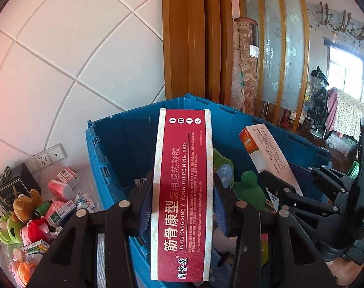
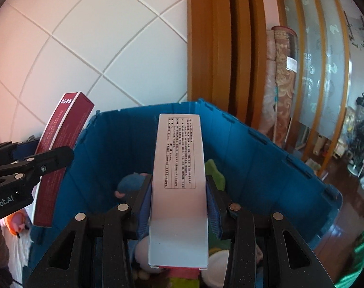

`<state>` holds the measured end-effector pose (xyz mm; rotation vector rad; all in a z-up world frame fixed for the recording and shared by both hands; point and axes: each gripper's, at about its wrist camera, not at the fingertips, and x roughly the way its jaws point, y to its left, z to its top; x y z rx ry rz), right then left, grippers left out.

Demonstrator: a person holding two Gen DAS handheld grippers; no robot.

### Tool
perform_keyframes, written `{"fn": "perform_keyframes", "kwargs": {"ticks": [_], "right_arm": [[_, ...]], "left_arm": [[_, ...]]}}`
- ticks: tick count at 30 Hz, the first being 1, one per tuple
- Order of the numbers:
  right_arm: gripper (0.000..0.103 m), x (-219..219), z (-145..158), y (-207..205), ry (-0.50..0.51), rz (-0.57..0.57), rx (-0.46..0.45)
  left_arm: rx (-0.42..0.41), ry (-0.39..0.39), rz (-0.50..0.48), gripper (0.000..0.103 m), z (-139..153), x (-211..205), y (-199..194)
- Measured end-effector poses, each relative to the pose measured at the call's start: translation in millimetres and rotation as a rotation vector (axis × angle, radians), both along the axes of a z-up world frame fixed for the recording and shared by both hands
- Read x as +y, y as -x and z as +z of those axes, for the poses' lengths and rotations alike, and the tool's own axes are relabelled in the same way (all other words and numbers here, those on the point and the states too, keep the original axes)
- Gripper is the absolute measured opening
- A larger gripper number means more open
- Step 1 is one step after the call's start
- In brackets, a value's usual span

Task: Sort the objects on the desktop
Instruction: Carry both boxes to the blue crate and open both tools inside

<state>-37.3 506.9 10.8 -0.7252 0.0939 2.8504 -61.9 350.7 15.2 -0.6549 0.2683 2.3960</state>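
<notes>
White tiled wall point(image 1: 74, 48) behind blue crate point(image 1: 114, 139). L gripper point(image 1: 182, 204) pinching red box point(image 1: 182, 192); R gripper point(image 2: 179, 196) pinching white box point(image 2: 178, 180), both over crate w/ plush toys point(image 1: 250, 187).

- A pale tabletop point(image 1: 91, 187) fills the lower left of the left wrist view, running up to the white tiled wall.
- A blue plastic crate point(image 1: 105, 158) stands on it at the centre of the frame.
- At the lower left lies a loose heap: small medicine boxes point(image 1: 67, 175), plush toys point(image 1: 26, 206) and a dark gift box point(image 1: 11, 187) at the wall.
</notes>
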Motion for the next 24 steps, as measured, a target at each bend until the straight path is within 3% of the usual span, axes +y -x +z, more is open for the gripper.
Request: {"fn": "perform_keyframes", "kwargs": {"ticks": [8,11,13,17,24], "right_arm": [[0.040,10,-10,7,-0.015,-0.021,-0.018],[0.041,16,-10,7,0.012,-0.026,-0.025],[0.041,18,-8,4,0.027,-0.034,-0.021],[0.059,9,-5,-6,0.018,-0.042,-0.006],[0.067,14,-4,-6,0.012,-0.048,0.022]], "left_arm": [[-0.041,0.065,-0.011,0.046,-15,28,8],[-0.031,0.100,-0.004,0.058,-20,34,10],[-0.043,0.093,-0.006,0.059,-19,31,12],[-0.059,0.077,0.009,0.061,-21,26,15],[-0.070,0.073,0.051,0.061,-24,24,18]]}}
